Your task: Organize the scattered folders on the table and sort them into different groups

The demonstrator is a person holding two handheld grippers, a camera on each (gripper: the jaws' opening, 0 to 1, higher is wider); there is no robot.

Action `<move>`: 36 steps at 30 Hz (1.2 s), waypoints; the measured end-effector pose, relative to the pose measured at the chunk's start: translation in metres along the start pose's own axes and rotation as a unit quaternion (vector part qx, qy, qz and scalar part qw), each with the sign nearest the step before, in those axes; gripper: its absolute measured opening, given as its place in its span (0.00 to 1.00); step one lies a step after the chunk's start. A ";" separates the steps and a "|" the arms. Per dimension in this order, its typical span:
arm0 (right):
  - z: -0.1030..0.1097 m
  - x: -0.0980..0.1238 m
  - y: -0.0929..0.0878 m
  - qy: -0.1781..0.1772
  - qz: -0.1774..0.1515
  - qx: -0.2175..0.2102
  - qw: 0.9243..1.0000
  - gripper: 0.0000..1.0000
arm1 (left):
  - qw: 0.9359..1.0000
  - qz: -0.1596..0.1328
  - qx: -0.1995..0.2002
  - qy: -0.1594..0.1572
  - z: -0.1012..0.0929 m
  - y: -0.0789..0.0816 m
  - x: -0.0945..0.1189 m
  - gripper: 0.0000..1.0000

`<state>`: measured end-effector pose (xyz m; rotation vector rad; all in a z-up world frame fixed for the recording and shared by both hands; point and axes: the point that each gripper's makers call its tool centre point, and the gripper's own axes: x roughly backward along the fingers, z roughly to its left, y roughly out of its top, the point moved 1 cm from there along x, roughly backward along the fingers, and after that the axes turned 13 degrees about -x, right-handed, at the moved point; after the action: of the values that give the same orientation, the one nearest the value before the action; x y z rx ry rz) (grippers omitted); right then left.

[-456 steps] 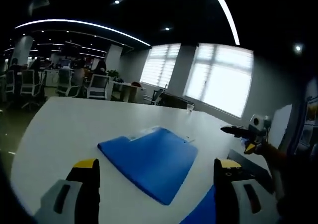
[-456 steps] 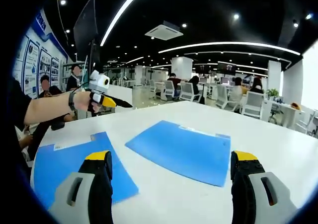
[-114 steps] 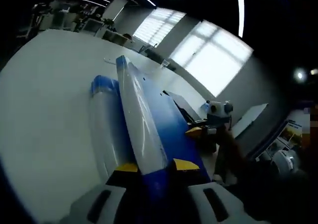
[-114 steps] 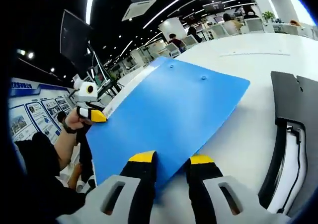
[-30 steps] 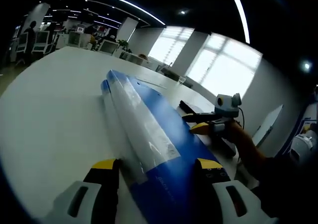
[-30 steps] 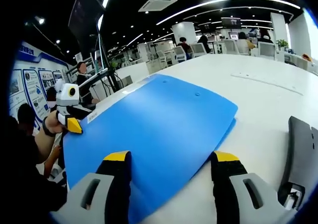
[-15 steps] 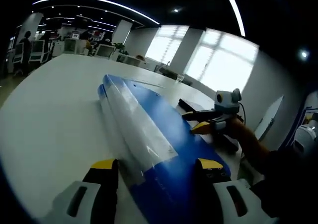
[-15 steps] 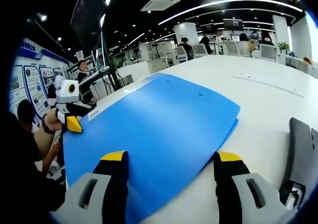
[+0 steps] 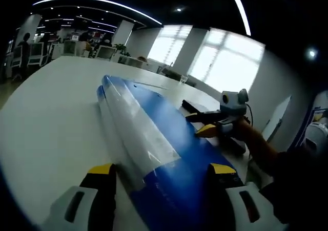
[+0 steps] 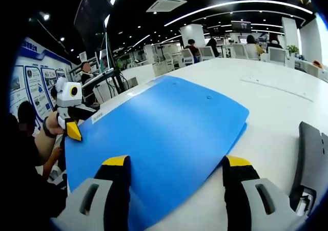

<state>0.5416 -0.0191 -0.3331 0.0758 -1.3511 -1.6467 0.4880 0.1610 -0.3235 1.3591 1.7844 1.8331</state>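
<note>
Two blue folders [image 9: 154, 133] lie stacked on the white table [image 9: 51, 103], the upper one glossy, the lower showing along its left edge. My left gripper [image 9: 162, 168] stands open, its yellow-tipped jaws on either side of the stack's near end. In the right gripper view the same blue stack [image 10: 164, 123] spreads flat, and my right gripper [image 10: 177, 161] is open astride its near edge. Held by a hand, the right gripper [image 9: 201, 124] hovers at the stack's right side. The left gripper [image 10: 76, 124] hangs at the stack's far left corner.
A black folder [image 10: 312, 159] lies on the table to the right of the blue stack, also seen as a dark folder [image 9: 192, 106] past the right gripper. A thin pale sheet [image 10: 277, 85] rests farther out. Office chairs and people stand beyond the table's far edge.
Both grippers were shut on a blue folder 3.8 s ago; it now lies on the other blue folder and both are open. Over the last second both cameras eased back slightly.
</note>
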 end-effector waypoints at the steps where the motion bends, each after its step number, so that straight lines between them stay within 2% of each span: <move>1: 0.000 0.000 0.000 0.000 0.000 0.000 1.000 0.74 | 1.000 0.001 -0.003 0.000 0.000 0.000 0.000 0.76; 8: 0.001 0.000 0.002 0.004 -0.002 -0.002 1.000 0.76 | 1.000 0.000 -0.016 0.017 0.006 0.000 0.004 0.85; 17: -0.006 0.002 0.011 -0.021 -0.029 0.020 0.999 0.90 | 0.997 -0.040 -0.046 0.055 0.015 0.015 0.016 0.99; 25: -0.005 0.012 0.029 -0.022 -0.072 0.015 0.997 0.98 | 0.995 -0.049 -0.065 0.061 0.013 0.023 0.021 0.99; 36: -0.019 0.038 0.042 -0.047 -0.109 0.008 0.993 0.98 | 0.985 -0.086 -0.114 0.099 0.016 0.046 0.030 0.99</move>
<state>0.5587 -0.0553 -0.2890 0.1603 -1.4697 -1.8407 0.5035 0.1828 -0.2726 0.9400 1.6584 2.0602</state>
